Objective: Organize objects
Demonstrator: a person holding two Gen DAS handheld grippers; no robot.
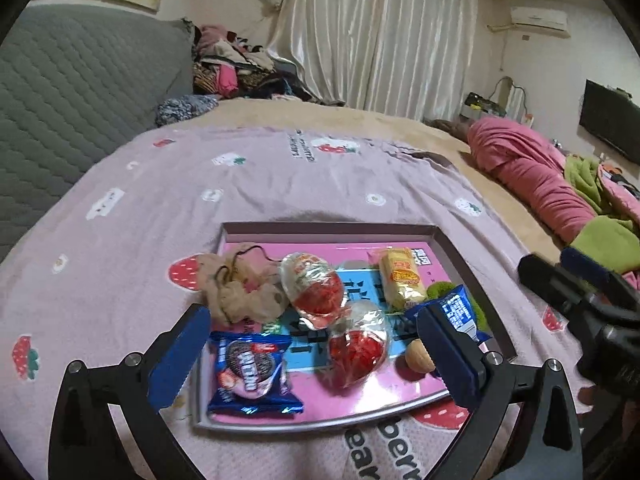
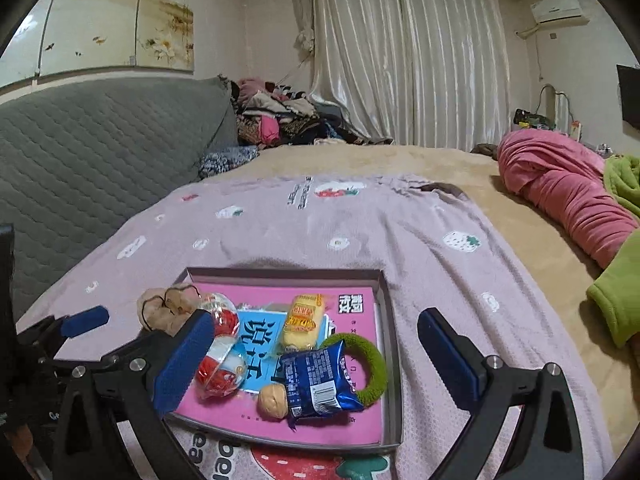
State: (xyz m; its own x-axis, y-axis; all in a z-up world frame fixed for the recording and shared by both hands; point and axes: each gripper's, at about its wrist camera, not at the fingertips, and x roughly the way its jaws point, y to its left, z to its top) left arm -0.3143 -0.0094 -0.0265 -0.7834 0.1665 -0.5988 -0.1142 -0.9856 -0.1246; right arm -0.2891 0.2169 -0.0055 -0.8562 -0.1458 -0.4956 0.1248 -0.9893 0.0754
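A shallow pink tray [image 1: 328,230] [image 2: 390,344] lies on a lilac strawberry blanket. In it are an Oreo pack [image 1: 252,374], two clear eggs with red filling [image 1: 316,290] [image 1: 356,350], a yellow snack [image 1: 402,278] [image 2: 304,322], a beige scrunchie [image 1: 240,284] [image 2: 170,308], a walnut [image 1: 420,356] [image 2: 273,402], a second blue pack [image 2: 320,380] and a green ring [image 2: 376,364]. My left gripper [image 1: 314,360] is open above the tray's near side. My right gripper [image 2: 316,364] is open above the blue pack. Neither holds anything.
A grey quilted headboard [image 1: 72,80] stands at the left. A pink rolled blanket [image 2: 568,192] and green cloth [image 2: 618,296] lie at the right. A pile of clothes [image 2: 280,116] is at the back by white curtains.
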